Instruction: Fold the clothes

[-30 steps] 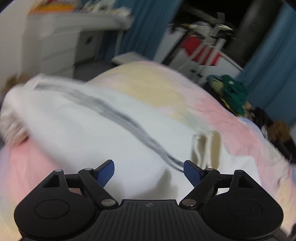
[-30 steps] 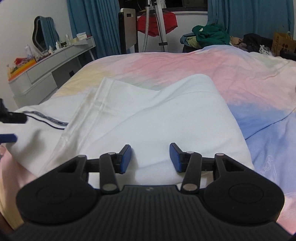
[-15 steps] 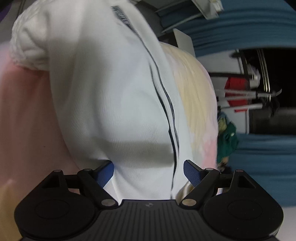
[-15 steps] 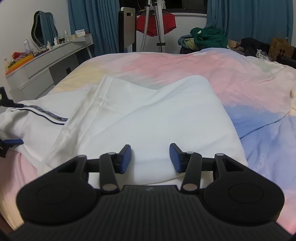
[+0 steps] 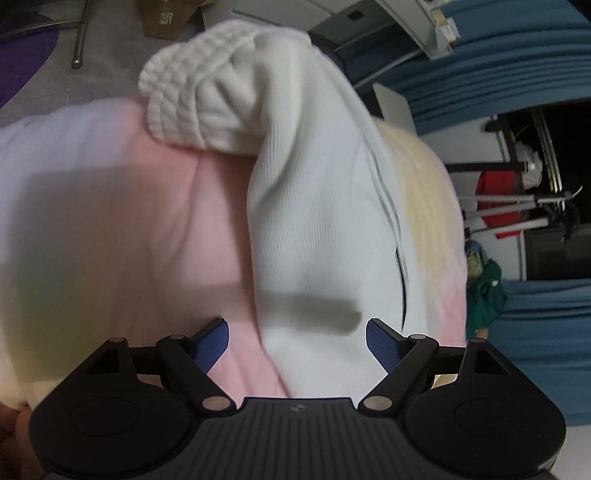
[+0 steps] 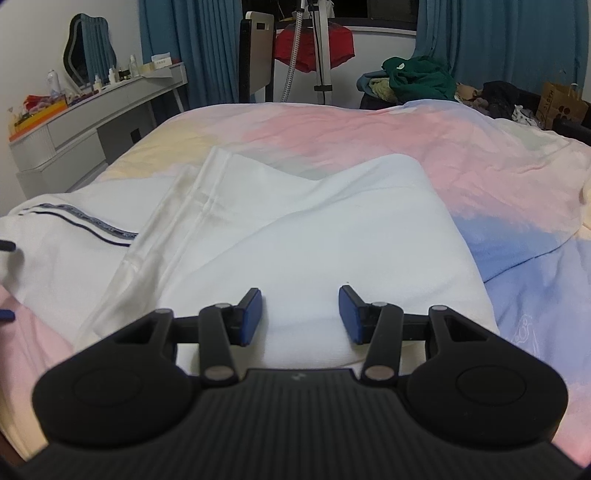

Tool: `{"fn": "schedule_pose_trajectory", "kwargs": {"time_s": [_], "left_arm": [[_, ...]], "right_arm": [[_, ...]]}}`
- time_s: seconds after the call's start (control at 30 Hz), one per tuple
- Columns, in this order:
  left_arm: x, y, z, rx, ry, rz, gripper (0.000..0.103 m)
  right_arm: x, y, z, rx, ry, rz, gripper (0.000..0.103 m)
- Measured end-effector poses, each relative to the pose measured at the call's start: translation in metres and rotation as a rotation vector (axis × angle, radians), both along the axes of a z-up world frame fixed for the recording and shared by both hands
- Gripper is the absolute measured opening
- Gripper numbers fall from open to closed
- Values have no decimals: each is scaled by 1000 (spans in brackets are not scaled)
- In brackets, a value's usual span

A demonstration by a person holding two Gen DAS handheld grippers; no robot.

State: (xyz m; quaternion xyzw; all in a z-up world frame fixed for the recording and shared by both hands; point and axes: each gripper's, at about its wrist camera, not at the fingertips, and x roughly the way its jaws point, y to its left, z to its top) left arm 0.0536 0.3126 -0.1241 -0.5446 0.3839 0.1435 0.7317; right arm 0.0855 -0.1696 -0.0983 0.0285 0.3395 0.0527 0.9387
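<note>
A white garment with a dark side stripe lies partly folded on the pastel bedspread. In the left wrist view its white leg runs up to a ribbed cuff at the bed's edge. My left gripper is open and empty, rolled sideways, hovering over the leg's near end. My right gripper is open and empty just above the folded white part. The left gripper's blue tips show at the far left of the right wrist view.
A grey dresser with bottles and a mirror stands left of the bed. A drying rack with a red cloth and a pile of green clothes stand beyond the bed. Blue curtains hang behind. A cardboard box lies on the floor.
My left gripper has rolled sideways and shifted towards the bed's edge, so the cuff and the pink sheet now fill its view. My right gripper has barely moved. Both stayed open.
</note>
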Motion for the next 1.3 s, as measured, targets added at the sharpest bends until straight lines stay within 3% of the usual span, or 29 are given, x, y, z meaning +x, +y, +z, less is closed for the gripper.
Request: {"fn": "schedule_pose_trajectory", "kwargs": {"time_s": [0.17, 0.37, 0.47, 0.6, 0.67, 0.8, 0.97, 1.1, 1.3], "left_arm": [[16, 19, 1, -14, -59, 125, 83], [30, 36, 7, 112, -82, 239, 83], [30, 48, 1, 107, -67, 266, 83], [32, 57, 3, 172, -58, 257, 74], [33, 61, 6, 209, -60, 252, 66], [42, 52, 18, 342, -45, 197, 47], [55, 25, 56, 484, -58, 121, 29], [64, -13, 100, 605, -143, 91, 25], [70, -114, 171, 883, -326, -19, 24]], "right_arm": [[1, 0, 0, 10, -1, -3, 48], [-5, 9, 3, -75, -42, 15, 49], [-11, 16, 5, -108, -71, 42, 49], [-12, 32, -8, -219, -55, 92, 48], [-10, 34, -13, -227, -38, 97, 48], [-6, 27, -15, -175, -10, 95, 48], [-6, 20, -11, -115, 4, 87, 48], [-4, 5, -1, -3, 10, 51, 48], [-11, -38, 28, 84, -74, -86, 49]]}}
